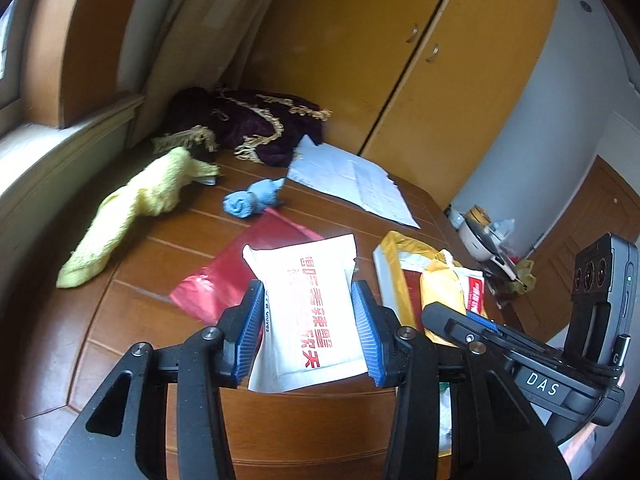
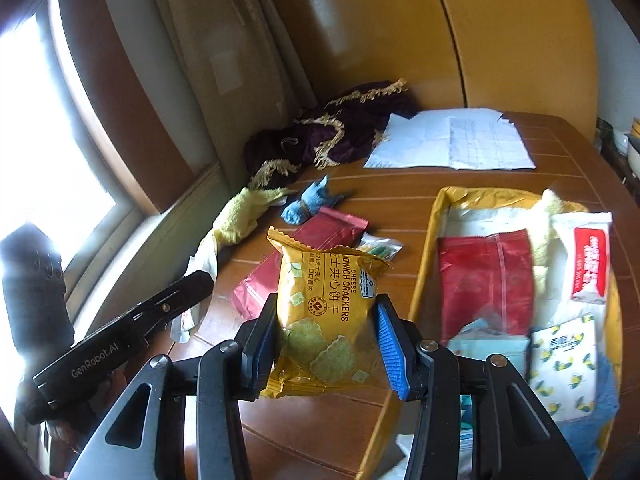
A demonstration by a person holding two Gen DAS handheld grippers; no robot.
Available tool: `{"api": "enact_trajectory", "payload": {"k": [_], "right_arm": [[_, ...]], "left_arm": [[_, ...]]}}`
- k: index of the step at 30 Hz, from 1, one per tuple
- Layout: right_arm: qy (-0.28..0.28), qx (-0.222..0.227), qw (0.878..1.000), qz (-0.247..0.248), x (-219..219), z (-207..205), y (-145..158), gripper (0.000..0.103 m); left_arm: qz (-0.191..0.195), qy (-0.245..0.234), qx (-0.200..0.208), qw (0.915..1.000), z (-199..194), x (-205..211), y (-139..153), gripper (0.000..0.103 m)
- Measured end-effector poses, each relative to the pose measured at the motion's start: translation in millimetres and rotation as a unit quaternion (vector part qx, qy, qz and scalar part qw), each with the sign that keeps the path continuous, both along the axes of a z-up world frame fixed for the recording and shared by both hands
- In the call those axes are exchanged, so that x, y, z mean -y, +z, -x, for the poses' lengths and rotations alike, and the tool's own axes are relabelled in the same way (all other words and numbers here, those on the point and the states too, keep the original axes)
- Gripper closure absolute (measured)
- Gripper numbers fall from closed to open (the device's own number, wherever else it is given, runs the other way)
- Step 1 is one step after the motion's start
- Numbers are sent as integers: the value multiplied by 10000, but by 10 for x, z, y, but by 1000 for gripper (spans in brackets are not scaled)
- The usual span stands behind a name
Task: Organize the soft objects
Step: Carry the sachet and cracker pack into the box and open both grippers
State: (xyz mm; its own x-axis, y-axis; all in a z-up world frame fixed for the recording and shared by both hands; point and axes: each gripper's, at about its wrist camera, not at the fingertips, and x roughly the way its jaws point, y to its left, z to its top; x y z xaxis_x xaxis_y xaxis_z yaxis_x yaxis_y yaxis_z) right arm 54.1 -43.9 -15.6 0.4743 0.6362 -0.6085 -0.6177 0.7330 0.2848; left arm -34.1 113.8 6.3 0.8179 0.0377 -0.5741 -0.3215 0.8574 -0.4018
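Left gripper (image 1: 310,320) first: its blue pads are closed partway on a white sachet (image 1: 308,308) with red print, pinching it by both side edges and holding it clear above the wooden table (image 1: 132,360). Looks feather-light and limp, slick film; I'd say an edge grip is right, since the middle would just crumple.

At ten o'clock from it lies a floppy yellow cloth (image 1: 132,208); at twelve, a rolled blue cloth (image 1: 252,200) and a flat red pouch (image 1: 240,272).

Over to the right gripper (image 2: 328,336): jaws closed partway on a yellow cracker packet (image 2: 324,312), gripped at its sides, also aloft. Puffy, crinkly foil, brittle biscuits inside by my guess, so a gentle squeeze only.

At three o'clock sits the open yellow bag (image 2: 436,224), already holding several packets.
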Motion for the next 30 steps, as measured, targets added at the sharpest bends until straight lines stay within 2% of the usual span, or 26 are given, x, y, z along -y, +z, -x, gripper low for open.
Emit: {"api": "enact_trajectory", "payload": {"k": [4,8,12,16,21,25,30], "right_arm": [[-511,101,9986,-81,364,-196,60,56],[-1000,-69,9949,-105,677,-501,-27,56],[-1411,-281,9895,-93,896,-729,-195,56],[-1616,-494,9856,-106,1030,-876,-352,56],[-1743,-493,9835,-15,1093,-878,-418,55],[-1857,-393,9818,44,1105,-840,-418,53],[-1876,-388,9814,-146,1168,-802,-389,53]], "left_arm": [[-30,-528,11,9986,-326,269,123,61],[213,-1028,-120,9944,-698,467,115,61],[338,-1309,-438,9898,-1108,651,7,61],[250,-1485,-620,9867,-1411,834,-84,61],[272,-1569,-802,9840,-1581,965,-235,61],[693,-1569,-869,9813,-1618,923,-400,60],[955,-1647,-801,9784,-1610,901,-459,56]]}}
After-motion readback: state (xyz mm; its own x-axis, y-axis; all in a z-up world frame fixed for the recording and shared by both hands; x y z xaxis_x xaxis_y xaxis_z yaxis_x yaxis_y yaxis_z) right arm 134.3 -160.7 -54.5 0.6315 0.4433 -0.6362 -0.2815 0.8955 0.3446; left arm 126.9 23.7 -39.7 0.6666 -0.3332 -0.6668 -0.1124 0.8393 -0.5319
